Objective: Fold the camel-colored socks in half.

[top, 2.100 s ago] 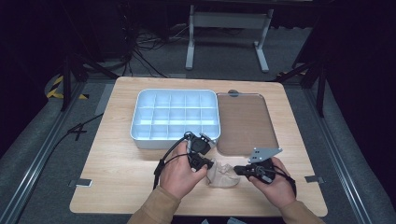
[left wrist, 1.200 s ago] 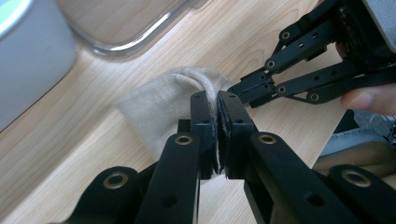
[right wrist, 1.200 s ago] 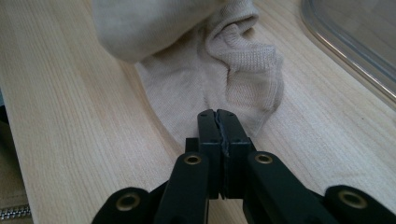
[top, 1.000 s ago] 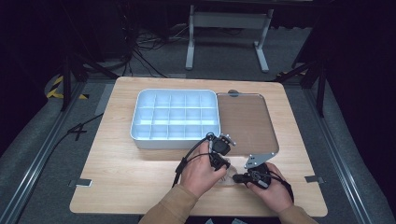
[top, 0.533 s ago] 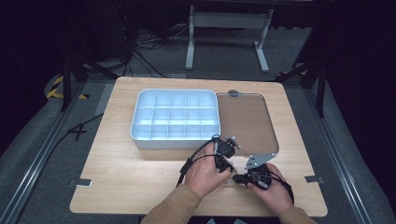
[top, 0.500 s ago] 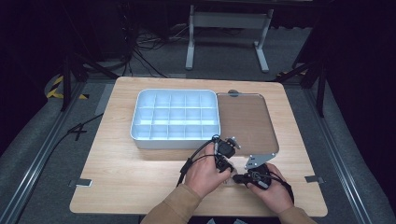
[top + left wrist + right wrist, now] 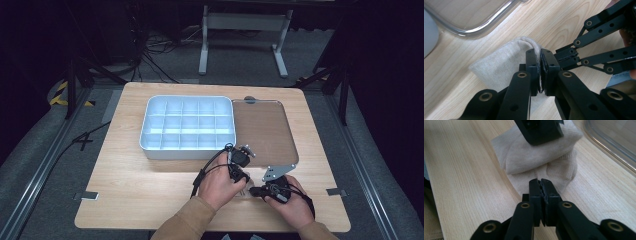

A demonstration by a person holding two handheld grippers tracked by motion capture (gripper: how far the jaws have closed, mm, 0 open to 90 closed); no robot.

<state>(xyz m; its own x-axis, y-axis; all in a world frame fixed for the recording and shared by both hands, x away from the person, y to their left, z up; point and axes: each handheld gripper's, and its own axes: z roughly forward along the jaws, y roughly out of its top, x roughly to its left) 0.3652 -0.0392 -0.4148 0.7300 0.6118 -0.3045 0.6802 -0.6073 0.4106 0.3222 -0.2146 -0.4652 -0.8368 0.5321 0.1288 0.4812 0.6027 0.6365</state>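
Fig.: folding a small beige knitted sock (image 7: 499, 67) on a light wooden table (image 7: 150, 190). The sock lies on the tabletop directly under and between both tools, near the table's front edge. L gripper (image 7: 540, 53): jaws pressed together, pinching a folded-over edge of the fabric between the pads. R gripper (image 7: 540, 185): jaws closed, or nearly so, w/ tips on or over the sock's lower layer; whether cloth sits between the pads cannot be told. In the high view both grippers meet tip to tip, L (image 7: 243, 176) beside R (image 7: 254, 190). Beyond the tips: a clear plastic lid (image 7: 265, 130) and a pale blue compartment tray (image 7: 187, 125).

Handling (judgement): light, soft, limp, not fragile; stretches and sags, so the fold likely slips if released early. Best hold: at an edge or the doubled fold, pinching all layers, approx. where L grips now.
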